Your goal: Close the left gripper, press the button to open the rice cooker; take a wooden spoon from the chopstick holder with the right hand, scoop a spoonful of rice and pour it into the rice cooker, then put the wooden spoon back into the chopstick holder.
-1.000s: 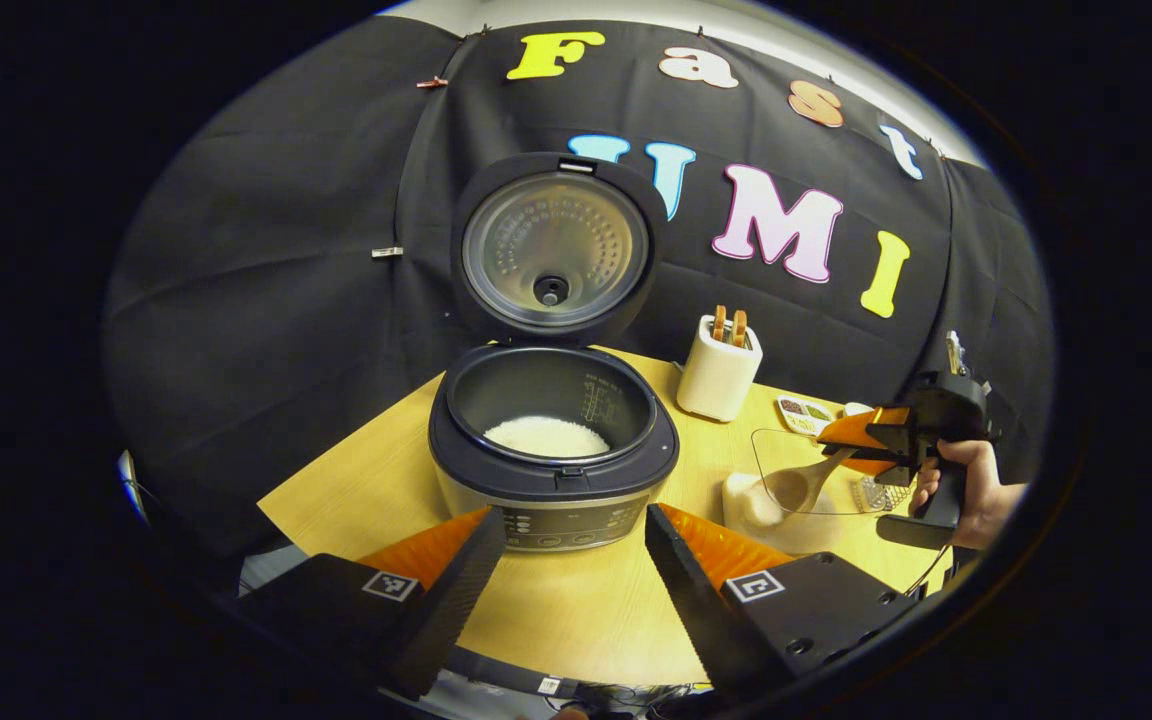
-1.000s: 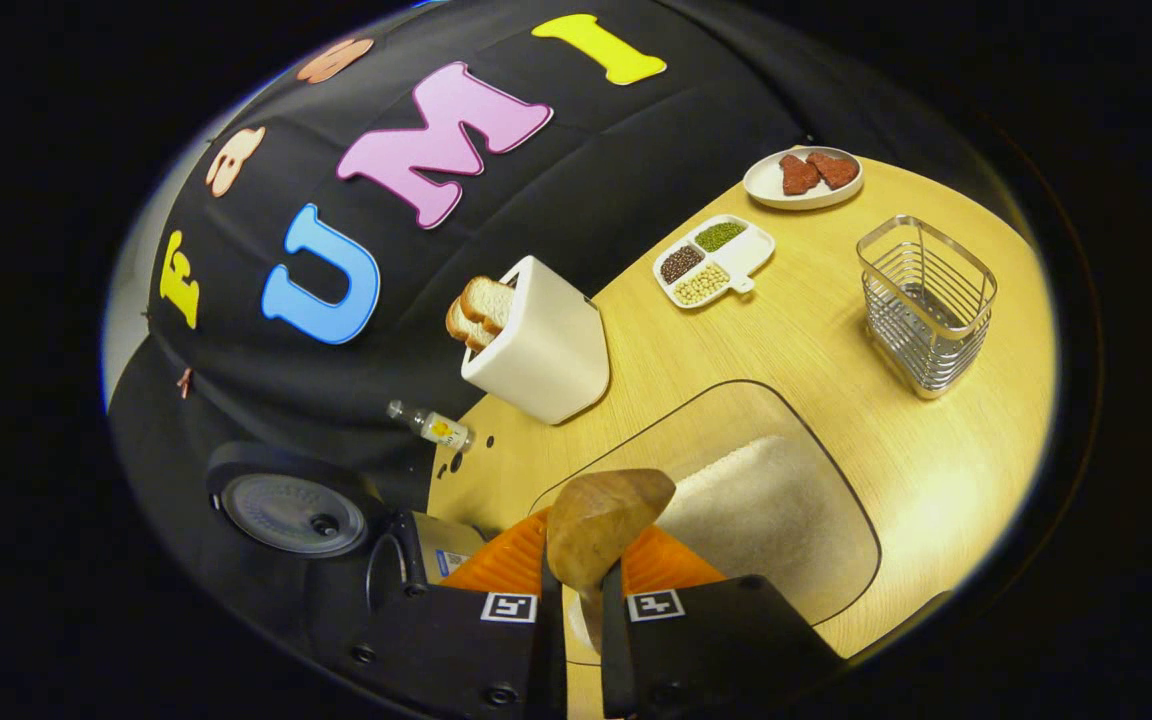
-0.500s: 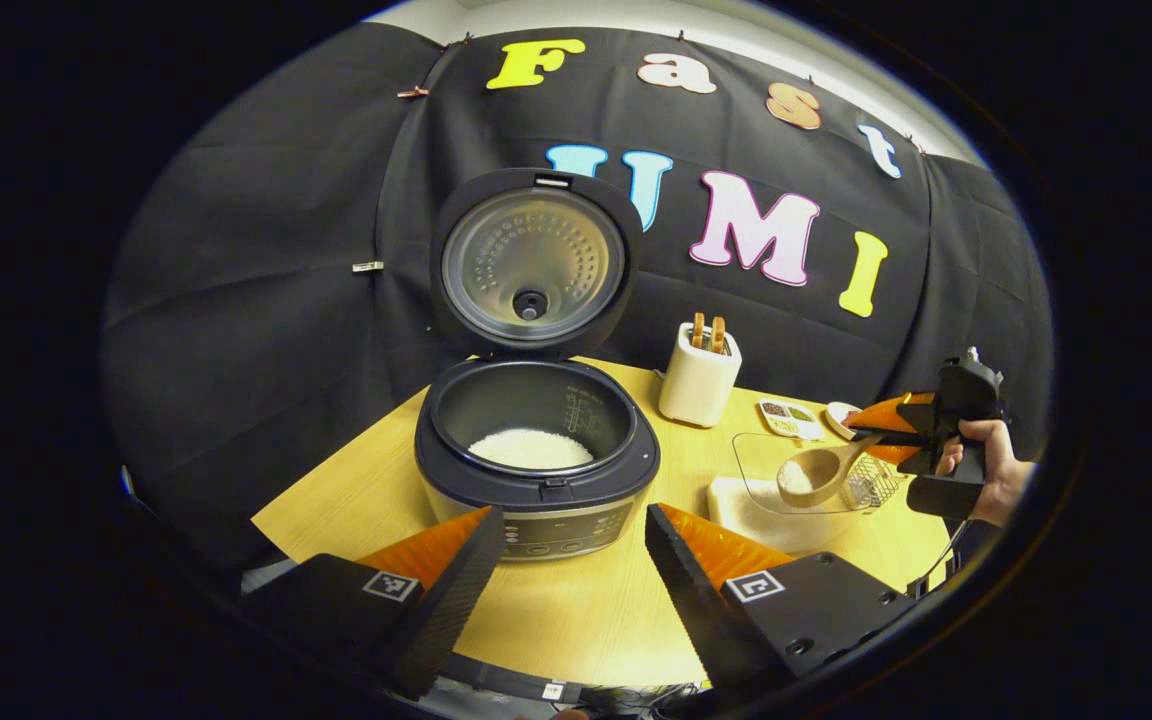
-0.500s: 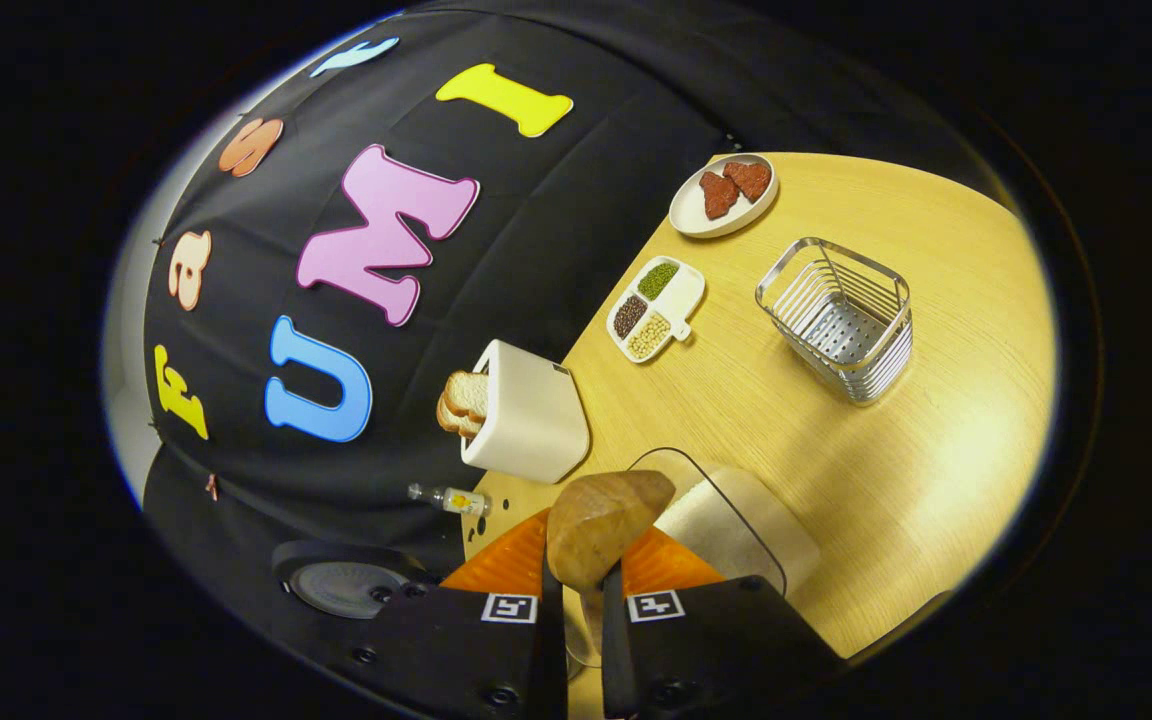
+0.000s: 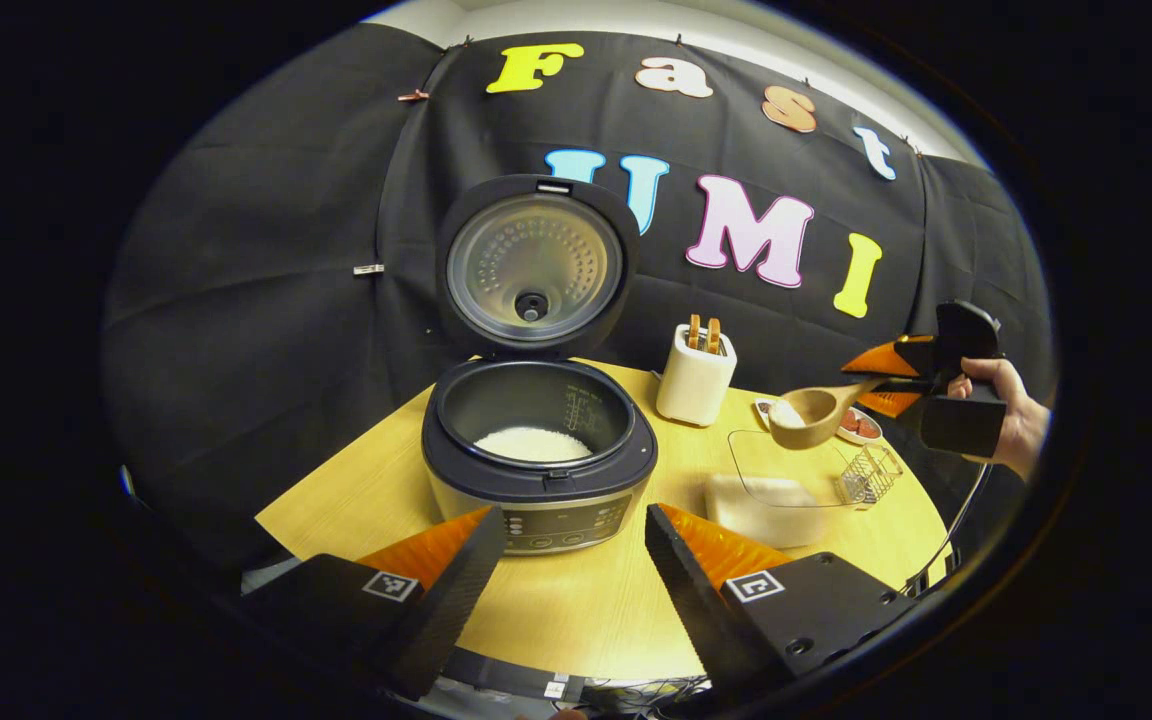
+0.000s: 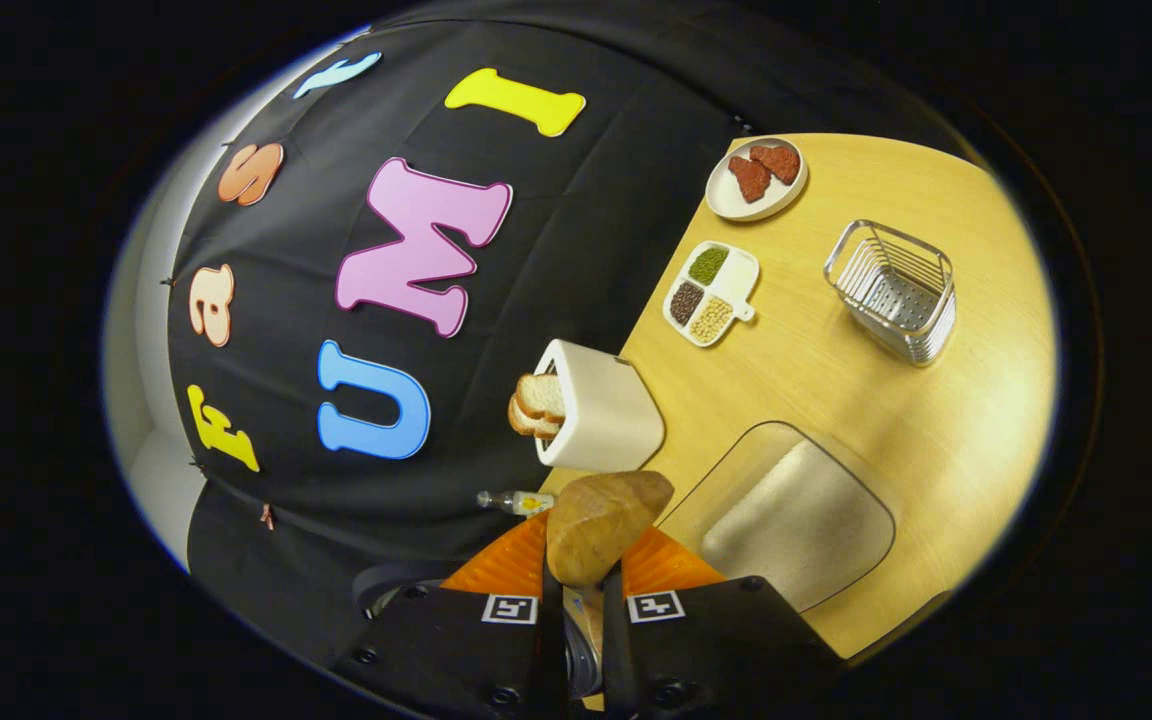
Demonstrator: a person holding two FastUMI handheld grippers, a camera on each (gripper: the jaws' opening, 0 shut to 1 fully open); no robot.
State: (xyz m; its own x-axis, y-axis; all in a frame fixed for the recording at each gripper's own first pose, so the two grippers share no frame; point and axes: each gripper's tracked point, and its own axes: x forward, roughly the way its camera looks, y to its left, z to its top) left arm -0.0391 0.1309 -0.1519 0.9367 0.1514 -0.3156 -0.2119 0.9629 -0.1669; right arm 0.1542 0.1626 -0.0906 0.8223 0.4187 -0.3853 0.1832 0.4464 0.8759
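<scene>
Some rice in open rice cooker [image 5: 539, 440]; right gripper [image 6: 576, 575] clenching rice-laden wooden spoon [image 5: 811, 413]; left gripper [image 5: 566, 560] released.

The black-and-silver rice cooker [image 5: 539, 455] stands open, lid upright, white rice inside. A rice-laden round-bowled wooden spoon [image 5: 808, 414] hangs level above the clear rice container [image 5: 786, 480], near the wire chopstick holder [image 5: 868, 475].

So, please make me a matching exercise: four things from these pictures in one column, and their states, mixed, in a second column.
Things:
1. rice cooker
2. wooden spoon
3. toaster
4. wire basket

States:
a. empty
b. holds bread slices
c. lid open, rice inside
d. gripped by the right claw, carrying rice

Pairs: 1-c, 2-d, 3-b, 4-a
</scene>
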